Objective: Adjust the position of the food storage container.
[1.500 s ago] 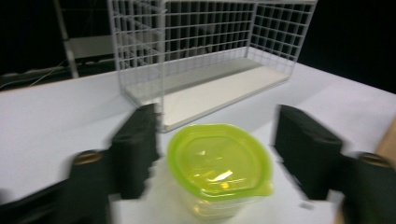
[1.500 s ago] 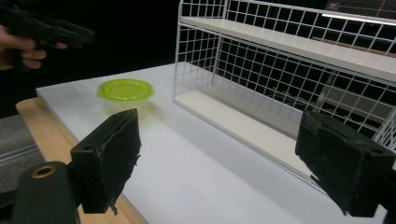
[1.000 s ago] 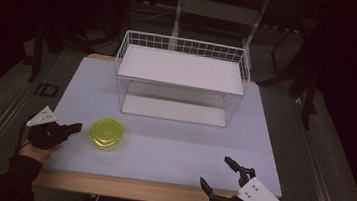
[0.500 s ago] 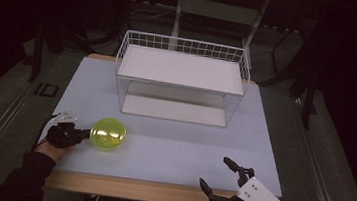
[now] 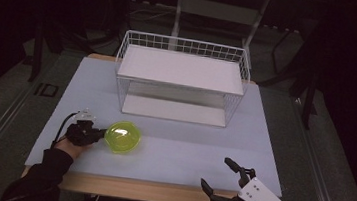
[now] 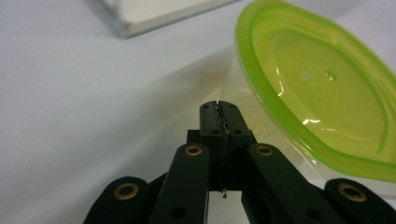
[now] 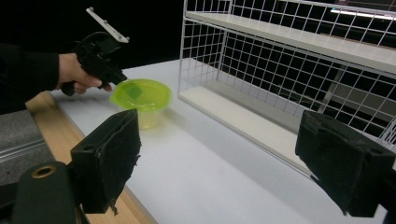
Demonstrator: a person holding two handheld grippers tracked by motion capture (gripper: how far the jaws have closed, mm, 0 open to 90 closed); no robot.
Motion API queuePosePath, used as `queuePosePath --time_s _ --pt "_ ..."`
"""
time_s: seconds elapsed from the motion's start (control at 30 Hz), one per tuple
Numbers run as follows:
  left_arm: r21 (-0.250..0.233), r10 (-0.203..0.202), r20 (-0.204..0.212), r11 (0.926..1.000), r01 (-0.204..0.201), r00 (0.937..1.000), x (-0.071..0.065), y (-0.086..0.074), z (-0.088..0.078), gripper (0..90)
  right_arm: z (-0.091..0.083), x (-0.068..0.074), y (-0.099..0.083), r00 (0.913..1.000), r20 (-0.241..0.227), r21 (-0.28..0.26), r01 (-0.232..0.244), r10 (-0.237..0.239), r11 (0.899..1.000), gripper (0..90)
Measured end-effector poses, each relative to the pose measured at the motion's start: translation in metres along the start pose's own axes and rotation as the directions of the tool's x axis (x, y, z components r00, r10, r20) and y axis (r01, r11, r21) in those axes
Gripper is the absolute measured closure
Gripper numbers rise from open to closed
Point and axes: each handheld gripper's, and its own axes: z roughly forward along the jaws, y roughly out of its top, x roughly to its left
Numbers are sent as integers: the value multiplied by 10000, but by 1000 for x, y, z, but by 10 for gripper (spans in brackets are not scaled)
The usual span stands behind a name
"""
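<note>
A yellow-green translucent lidded container sits on the white table at the front left, and it looks tipped. My left gripper is shut with nothing between its jaws, and its tips rest against the container's left side. In the left gripper view the closed jaw tips sit just under the container's rim. My right gripper stands open at the front right edge, holding nothing. The right gripper view looks between its open pads at the container and the left gripper farther off.
A white wire rack with an upper shelf and a lower board stands at the back middle of the table; it is seen also in the right gripper view. The wooden table edge runs along the front. Dark floor surrounds the table.
My left gripper has moved right, up against the container, and the container has shifted a little to the right and tipped. The right gripper has stayed put.
</note>
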Motion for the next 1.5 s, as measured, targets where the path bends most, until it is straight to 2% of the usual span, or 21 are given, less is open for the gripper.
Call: queuePosePath --time_s 0.17,0.3,0.4,0.6,0.73,0.8,0.83,0.87,0.93,1.0,1.17,1.27,1.37,1.5 --pt "103 348 124 9993 -350 9993 -10 7 12 900 0 0 0 10000 -20 29 42 -41 10000 139" --pt "18 223 -2 9997 -223 9998 -11 10 15 900 0 0 0 10000 -81 59 35 -35 10000 139" --pt "118 194 -265 9997 -191 9995 -7 9 16 900 -1 1 0 9999 -106 59 31 -30 10000 139" --pt "276 -266 -853 9992 290 9960 -2 4 2 900 0 1 0 9998 -181 76 71 -70 9999 139" --pt "260 -704 -685 9970 724 9952 -6 -6 -10 900 0 2 1 9999 -152 63 81 -80 9999 139" --pt "277 -1110 -513 9933 1125 9925 -11 -12 -13 900 0 3 1 9998 -156 82 120 -119 9999 139" --pt "336 -1134 -341 9928 1146 9930 -16 -15 -13 900 0 3 1 9997 -166 63 164 -163 9998 139" --pt "449 -985 -298 9940 997 9947 -21 -16 -13 900 0 3 1 9997 -171 67 186 -184 9998 139" --pt "551 -834 -93 9950 838 9965 -28 -17 -10 900 0 4 2 9997 -160 58 206 -205 9998 139" --pt "555 -856 -84 9948 859 9963 -32 -14 -6 900 0 4 2 9996 -174 66 209 -208 9998 139" --pt "469 -992 42 9940 989 9951 -34 -5 8 900 -1 4 2 9996 -161 74 233 -232 9997 139" --pt "458 -1031 -18 9936 1030 9947 -36 2 17 900 -1 3 1 9997 -165 69 191 -190 9998 139" --pt "542 -949 99 9941 942 9954 -40 9 29 900 -1 3 1 9996 -175 107 205 -203 9997 139" --pt "655 -835 310 9945 813 9960 -51 17 47 900 -2 4 1 9995 -142 95 276 -274 9996 139"
